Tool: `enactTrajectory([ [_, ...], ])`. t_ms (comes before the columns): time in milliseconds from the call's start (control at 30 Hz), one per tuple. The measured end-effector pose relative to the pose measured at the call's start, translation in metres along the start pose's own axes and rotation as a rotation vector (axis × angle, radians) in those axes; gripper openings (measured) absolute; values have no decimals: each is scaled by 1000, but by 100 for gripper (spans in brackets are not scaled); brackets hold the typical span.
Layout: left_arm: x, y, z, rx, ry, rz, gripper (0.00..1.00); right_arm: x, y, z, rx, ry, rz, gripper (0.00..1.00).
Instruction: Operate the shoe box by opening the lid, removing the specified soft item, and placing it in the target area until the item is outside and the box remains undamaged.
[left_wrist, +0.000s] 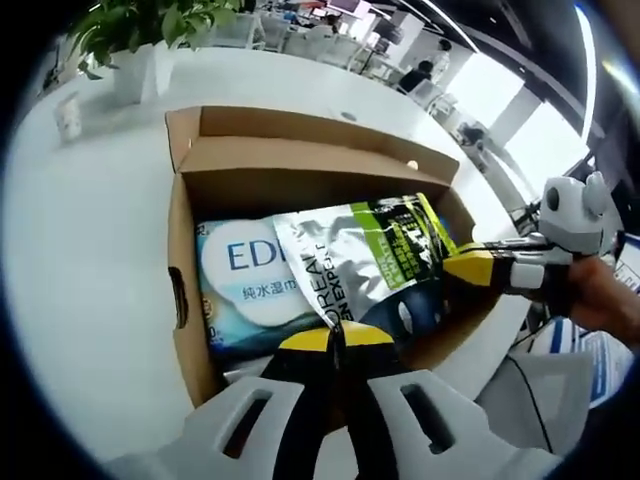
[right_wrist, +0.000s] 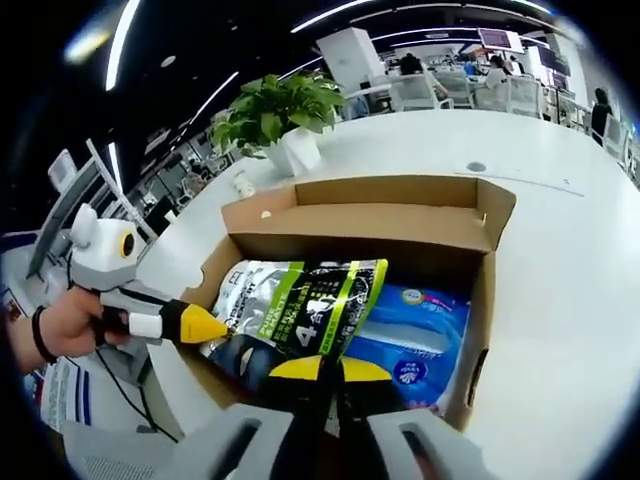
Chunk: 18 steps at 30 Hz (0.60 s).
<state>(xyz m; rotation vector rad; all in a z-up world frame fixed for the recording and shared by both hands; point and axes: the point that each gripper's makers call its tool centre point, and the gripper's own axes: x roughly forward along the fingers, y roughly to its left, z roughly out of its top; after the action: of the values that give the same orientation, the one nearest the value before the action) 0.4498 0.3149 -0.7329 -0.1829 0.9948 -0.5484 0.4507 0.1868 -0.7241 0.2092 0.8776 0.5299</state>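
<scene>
The brown corrugated cardboard shoe box (left_wrist: 185, 270) stands open on a white round table (left_wrist: 80, 260), with its lid flap (left_wrist: 300, 135) folded back on the far side and standing upright. Inside the box lies a soft silver-and-green printed foil pouch (left_wrist: 375, 260), resting on top of a blue-and-white pack of wet wipes (left_wrist: 245, 285) that lies along the box floor. In the left gripper view, the left gripper (left_wrist: 335, 345) has its yellow-tipped black jaws drawn together at the near edge of the pouch; whether they pinch the foil cannot be told, as the contact point is hidden by the jaws themselves. The right gripper (left_wrist: 470, 268) enters this view from the right, held by a hand (left_wrist: 600, 300), with its yellow tip against the pouch's far side at the box wall. In the right gripper view, the right gripper (right_wrist: 330, 372) likewise shows its jaws narrow and closed up at the near edge of the pouch (right_wrist: 300, 315), above the wipes pack (right_wrist: 420, 335); an actual grasp cannot be confirmed. The left gripper (right_wrist: 195, 325) enters from the left, held by a hand (right_wrist: 65, 325), its yellow tip touching the pouch at the box (right_wrist: 480, 300) rim. A green potted plant in a white pot (right_wrist: 280, 125) stands on the table (right_wrist: 560, 250) beyond the box.
</scene>
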Motion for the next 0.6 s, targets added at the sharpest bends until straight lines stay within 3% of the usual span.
enactTrajectory([
  [267, -2, 0, 2, -2, -9, 1, 1, -3, 3, 2, 16, -9, 12, 0],
  [600, -7, -15, 10, 5, -39, -28, 1, -15, -2, 5, 10, -37, -8, 0],
])
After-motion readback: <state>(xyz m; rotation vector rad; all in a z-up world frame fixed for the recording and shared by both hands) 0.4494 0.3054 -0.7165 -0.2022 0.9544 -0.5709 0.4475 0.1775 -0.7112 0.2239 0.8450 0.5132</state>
